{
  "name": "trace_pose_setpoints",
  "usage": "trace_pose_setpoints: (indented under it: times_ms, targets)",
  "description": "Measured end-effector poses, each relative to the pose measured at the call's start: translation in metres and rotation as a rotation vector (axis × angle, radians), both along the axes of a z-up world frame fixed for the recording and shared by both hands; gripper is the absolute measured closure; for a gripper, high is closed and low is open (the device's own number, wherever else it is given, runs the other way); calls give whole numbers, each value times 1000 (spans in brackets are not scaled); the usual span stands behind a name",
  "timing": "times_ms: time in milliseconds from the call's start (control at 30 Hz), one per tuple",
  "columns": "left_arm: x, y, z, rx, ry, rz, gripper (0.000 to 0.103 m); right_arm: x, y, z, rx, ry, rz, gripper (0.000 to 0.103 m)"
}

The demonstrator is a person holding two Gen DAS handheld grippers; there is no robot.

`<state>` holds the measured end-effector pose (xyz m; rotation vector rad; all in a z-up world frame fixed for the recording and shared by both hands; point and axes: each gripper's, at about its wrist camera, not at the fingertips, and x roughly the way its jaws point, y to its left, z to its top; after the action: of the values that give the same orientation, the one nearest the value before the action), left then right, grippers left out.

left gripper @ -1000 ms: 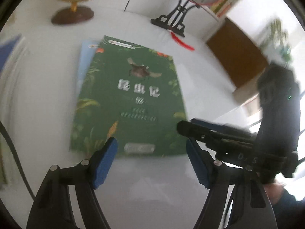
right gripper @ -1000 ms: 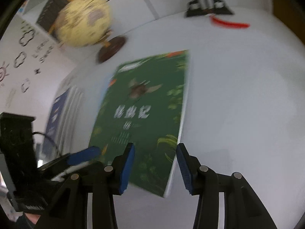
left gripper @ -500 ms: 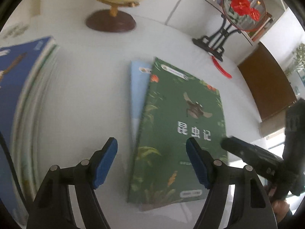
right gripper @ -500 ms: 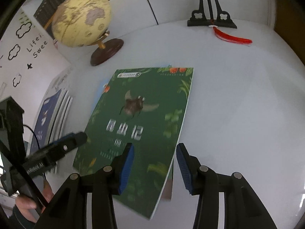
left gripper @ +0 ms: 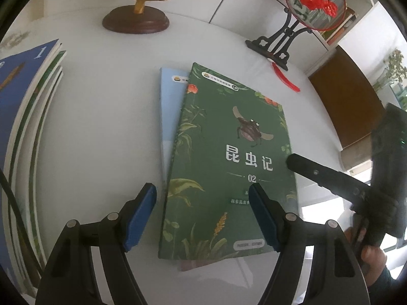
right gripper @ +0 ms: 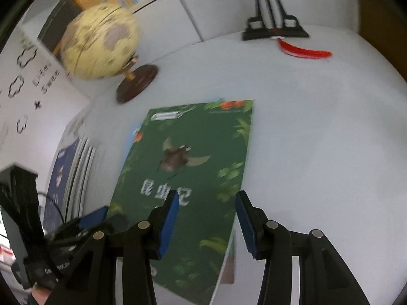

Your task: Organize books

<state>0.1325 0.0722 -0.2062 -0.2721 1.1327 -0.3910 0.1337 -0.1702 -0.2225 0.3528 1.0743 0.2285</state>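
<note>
Green and glossy, the book (left gripper: 229, 162) lies flat on the white table (left gripper: 106, 127), its cover showing a flying beetle, leaves, white Chinese characters and "02". It sits askew on a pale blue book (left gripper: 170, 106), with a reddish corner poking out beneath its near edge. The left gripper (left gripper: 201, 216) hovers over its near left corner, fingers wide apart, nothing between them. The right gripper (right gripper: 206, 223) hangs over its right edge, fingers apart, gripping nothing. A book stack (left gripper: 23, 127) lies left; a globe (right gripper: 99, 43) and a fan stand (left gripper: 274, 45) stand behind.
</note>
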Motion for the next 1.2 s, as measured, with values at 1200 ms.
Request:
trace_pose_setpoints:
  times_ms: [1200]
  targets:
    - [-70,21,2,4,36,51,30,-40,18,-8,-1,67,87,56]
